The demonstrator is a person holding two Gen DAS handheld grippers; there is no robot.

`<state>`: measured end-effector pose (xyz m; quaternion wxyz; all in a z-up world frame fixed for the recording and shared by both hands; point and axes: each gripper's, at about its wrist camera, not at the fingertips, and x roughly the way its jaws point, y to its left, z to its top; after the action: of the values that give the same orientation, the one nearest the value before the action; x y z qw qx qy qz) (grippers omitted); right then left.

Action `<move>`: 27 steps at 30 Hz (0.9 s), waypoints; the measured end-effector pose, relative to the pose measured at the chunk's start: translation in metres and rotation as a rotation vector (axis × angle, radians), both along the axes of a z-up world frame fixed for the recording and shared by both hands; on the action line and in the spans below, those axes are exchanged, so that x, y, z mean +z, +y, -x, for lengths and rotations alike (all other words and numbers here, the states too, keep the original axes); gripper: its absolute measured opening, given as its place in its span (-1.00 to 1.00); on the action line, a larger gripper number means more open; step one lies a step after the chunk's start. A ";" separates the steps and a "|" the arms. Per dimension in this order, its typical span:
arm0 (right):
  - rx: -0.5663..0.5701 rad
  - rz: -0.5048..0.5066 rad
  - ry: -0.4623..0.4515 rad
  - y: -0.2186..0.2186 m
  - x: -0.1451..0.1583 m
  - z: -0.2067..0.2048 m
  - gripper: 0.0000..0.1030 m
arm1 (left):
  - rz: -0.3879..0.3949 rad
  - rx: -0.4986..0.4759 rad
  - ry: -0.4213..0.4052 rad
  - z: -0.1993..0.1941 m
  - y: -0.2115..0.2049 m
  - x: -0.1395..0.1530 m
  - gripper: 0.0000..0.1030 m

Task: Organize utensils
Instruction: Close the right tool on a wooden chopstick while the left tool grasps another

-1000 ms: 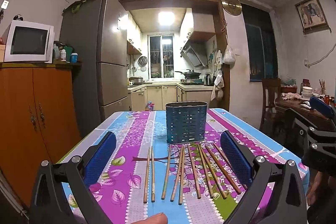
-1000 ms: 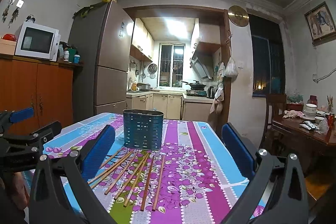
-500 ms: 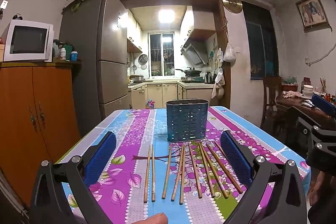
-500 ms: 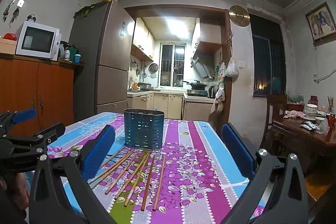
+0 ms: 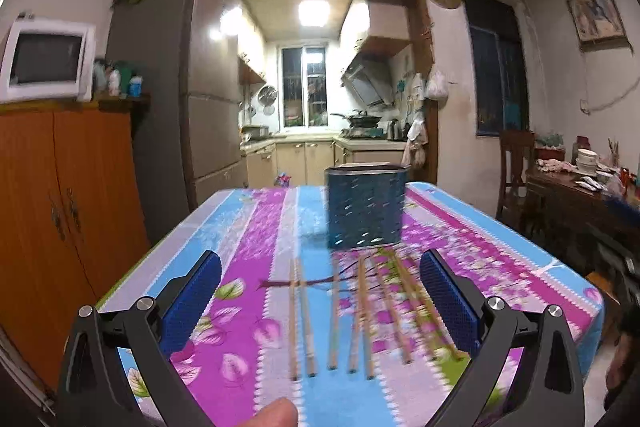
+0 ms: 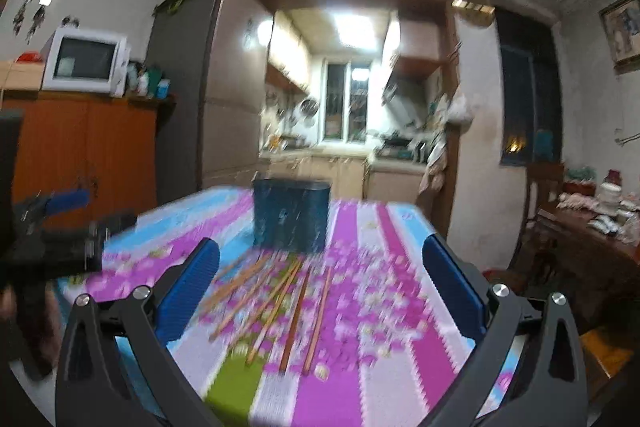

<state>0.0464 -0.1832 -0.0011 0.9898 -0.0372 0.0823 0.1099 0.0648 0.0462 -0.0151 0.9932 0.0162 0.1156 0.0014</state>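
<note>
Several wooden chopsticks (image 5: 360,311) lie side by side on the flowered tablecloth (image 5: 248,227), just in front of a dark blue perforated utensil holder (image 5: 366,207) that stands upright. My left gripper (image 5: 320,291) hovers open over the near ends of the chopsticks and holds nothing. In the right wrist view the same chopsticks (image 6: 280,299) fan out before the holder (image 6: 291,217). My right gripper (image 6: 320,287) stands wide above them; its jaws are closing, with nothing between the pads. The left gripper (image 6: 60,223) shows blurred at the left edge.
An orange cabinet (image 5: 68,211) with a microwave (image 5: 44,61) stands to the left, beside a tall fridge (image 5: 176,87). A dark wooden side table with dishes (image 5: 580,183) and a chair (image 5: 516,167) are on the right. A thumb (image 5: 276,413) shows at the bottom edge.
Both views are now blurred by motion, and the holder sits higher in each picture. The left gripper has moved a little along the table. The chopsticks and holder lie as before.
</note>
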 end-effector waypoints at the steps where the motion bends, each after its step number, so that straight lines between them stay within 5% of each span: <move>1: 0.027 0.006 0.040 0.001 -0.010 -0.002 0.42 | -0.005 0.027 0.014 -0.005 0.011 -0.006 0.92; 4: 0.084 0.039 0.159 0.010 -0.042 -0.008 -0.13 | 0.004 0.072 0.062 -0.015 0.037 -0.014 0.92; 10: 0.134 0.036 0.321 0.024 -0.087 -0.033 -0.66 | 0.031 0.118 0.107 -0.026 0.073 -0.035 0.92; 21: 0.104 0.030 0.377 0.025 -0.107 -0.068 -0.71 | 0.013 0.059 0.183 -0.041 0.074 -0.070 0.92; 27: 0.108 0.037 0.357 0.029 -0.110 -0.067 -0.82 | 0.008 -0.145 0.228 -0.032 0.041 -0.081 0.44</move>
<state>0.1138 -0.1543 -0.1111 0.9513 -0.0396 0.2564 0.1663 0.0968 0.0871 -0.0960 0.9712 0.0208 0.2261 -0.0728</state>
